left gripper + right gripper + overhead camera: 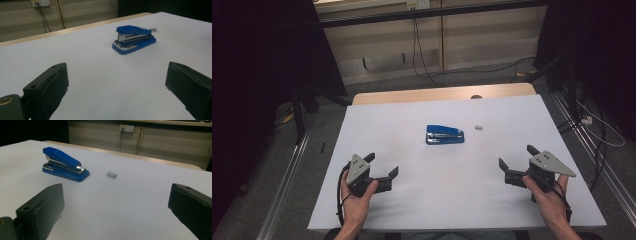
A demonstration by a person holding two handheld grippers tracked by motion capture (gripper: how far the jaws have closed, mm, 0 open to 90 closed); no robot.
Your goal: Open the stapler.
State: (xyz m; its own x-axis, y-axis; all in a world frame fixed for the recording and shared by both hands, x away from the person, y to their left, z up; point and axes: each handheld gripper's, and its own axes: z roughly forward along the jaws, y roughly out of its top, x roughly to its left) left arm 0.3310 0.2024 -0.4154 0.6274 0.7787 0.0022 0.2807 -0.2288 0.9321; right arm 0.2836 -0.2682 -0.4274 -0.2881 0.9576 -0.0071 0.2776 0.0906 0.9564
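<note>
The left gripper [381,166] rests near the table's [377,117] front edge, jaws spread and empty. The stapler [445,134] lies mid-table, well apart, a small staple block [479,127] just right of it. The right gripper [517,160] waits likewise released, apparently poised to reach inward.

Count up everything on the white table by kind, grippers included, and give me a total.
Blue stapler: 1
Small grey block, possibly a bar of staples: 1
Hand-held grippers: 2, the left gripper and the right gripper, both with jaws wide apart and nothing between them
Total: 4
</note>
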